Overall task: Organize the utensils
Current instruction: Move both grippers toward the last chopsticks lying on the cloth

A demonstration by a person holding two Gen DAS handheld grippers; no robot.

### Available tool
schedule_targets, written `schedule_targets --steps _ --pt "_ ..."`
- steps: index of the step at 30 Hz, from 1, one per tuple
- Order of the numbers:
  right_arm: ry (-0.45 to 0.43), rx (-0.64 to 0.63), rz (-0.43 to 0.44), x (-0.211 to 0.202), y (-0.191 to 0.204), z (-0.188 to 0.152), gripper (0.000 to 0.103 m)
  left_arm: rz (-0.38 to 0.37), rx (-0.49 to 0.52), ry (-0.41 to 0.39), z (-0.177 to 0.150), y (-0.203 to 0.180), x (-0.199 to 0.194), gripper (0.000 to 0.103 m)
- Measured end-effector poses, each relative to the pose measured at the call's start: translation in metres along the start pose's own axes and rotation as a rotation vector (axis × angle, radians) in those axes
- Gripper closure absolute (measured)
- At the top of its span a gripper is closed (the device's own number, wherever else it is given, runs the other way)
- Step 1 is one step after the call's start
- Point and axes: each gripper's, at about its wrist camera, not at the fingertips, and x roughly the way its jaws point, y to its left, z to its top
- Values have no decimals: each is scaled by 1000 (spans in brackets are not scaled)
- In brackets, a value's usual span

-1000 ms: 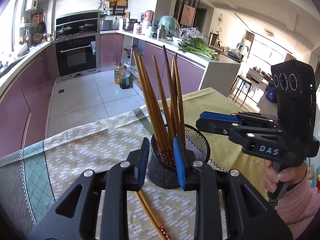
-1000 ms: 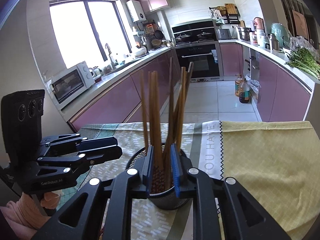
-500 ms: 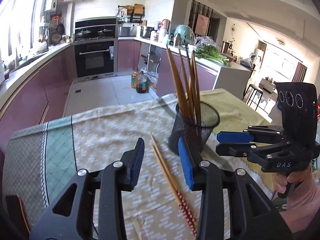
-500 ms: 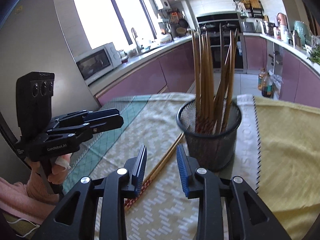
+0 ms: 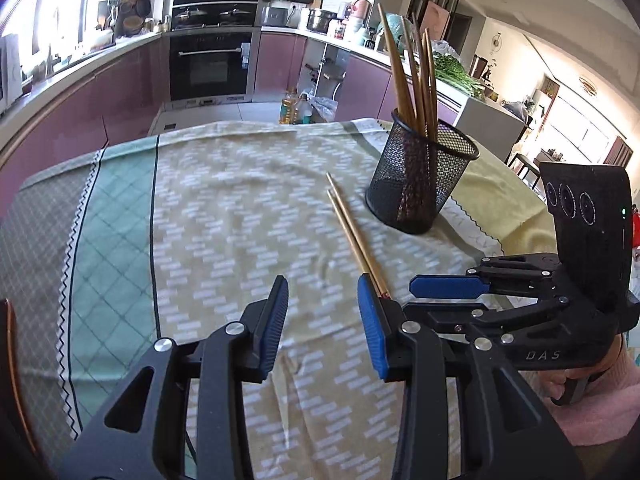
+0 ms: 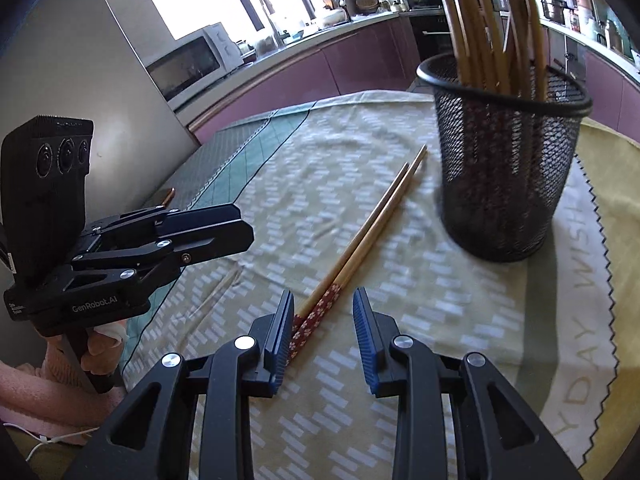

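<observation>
A black mesh cup holding several wooden chopsticks stands upright on the patterned tablecloth. A loose pair of chopsticks lies on the cloth beside the cup, red-patterned ends toward me. My left gripper is open over bare cloth, and the pair's near ends pass behind its right finger. My right gripper is open low over the cloth. The red ends lie by its left finger, with no pad pressing them. A hand in a pink sleeve holds each gripper.
The cloth covers a table whose far edge drops to the kitchen floor. Purple cabinets, an oven and a microwave stand behind. A brown chair edge shows at the left. The left gripper hovers left of the chopsticks.
Both grippers drew back from the mesh cup and sank toward the cloth, their jaws standing wider. The cup now stands farther off and the loose pair lies right ahead.
</observation>
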Motion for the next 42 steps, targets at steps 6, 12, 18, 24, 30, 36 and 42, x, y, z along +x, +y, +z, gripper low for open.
schedule_targets --steps 6,12,18,24,30,36,42 --pt "10 -4 -22 1 4 -5 74 -13 -7 2 -5 1 1 67" --pt "16 -7 -42 -1 4 -8 77 -30 -8 9 -6 -1 2 67" --pt "26 1 -78 -6 -1 -9 80 -39 10 24 -7 -6 8 67" --pt "23 25 -73 -9 -6 -8 79 -49 24 41 -10 -11 14 67" --pt "25 2 -45 1 5 -4 79 -41 23 44 -10 -11 16 67" --pt "35 -1 -60 2 5 -5 80 -38 18 40 -10 -9 15 65" --pt "39 1 -77 1 3 -6 83 -41 18 36 -9 -10 15 65"
